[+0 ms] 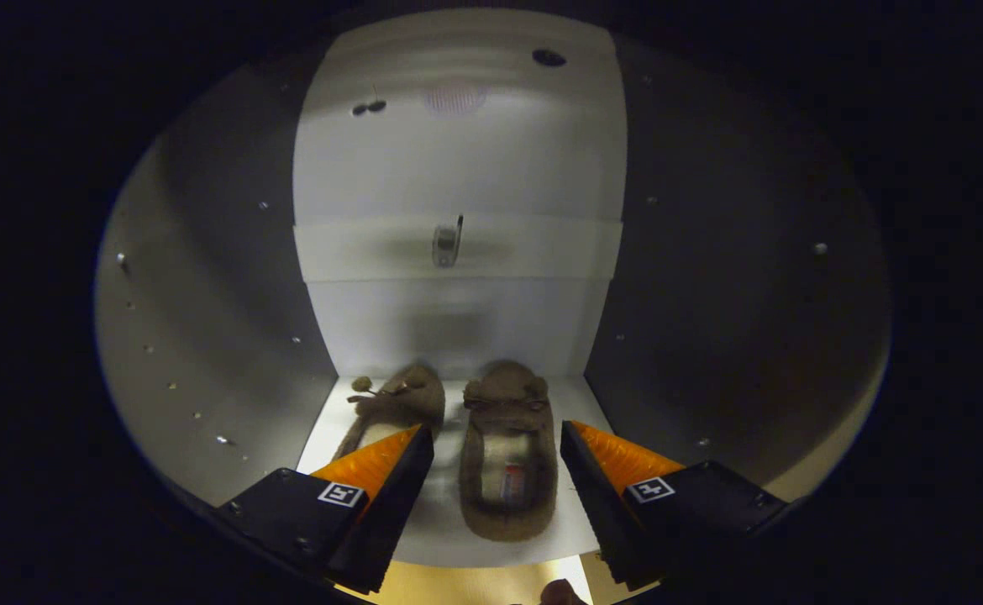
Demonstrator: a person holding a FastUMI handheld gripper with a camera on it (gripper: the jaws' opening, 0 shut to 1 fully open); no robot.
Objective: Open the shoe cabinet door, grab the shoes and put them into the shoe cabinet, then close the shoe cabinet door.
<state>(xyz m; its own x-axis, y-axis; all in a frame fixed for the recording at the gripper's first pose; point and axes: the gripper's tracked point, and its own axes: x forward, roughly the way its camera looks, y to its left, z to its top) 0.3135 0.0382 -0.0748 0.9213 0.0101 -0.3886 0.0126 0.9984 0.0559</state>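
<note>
Gripper [496, 437] fingers spread apart, one brown shoe [508, 454] between them inside the shoe cabinet [458, 168]; insole label unreadable

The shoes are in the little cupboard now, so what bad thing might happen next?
1. The open tongs sit on either side of the right shoe. Pulling back crookedly, a tip might catch its edge and drag it out.
2. The left finger overlaps the left shoe, so it might nudge that one askew.
3. The right shoe's heel lies close to the front edge of the cabinet floor; if it slides forward, the door may bump it when closing.
</note>
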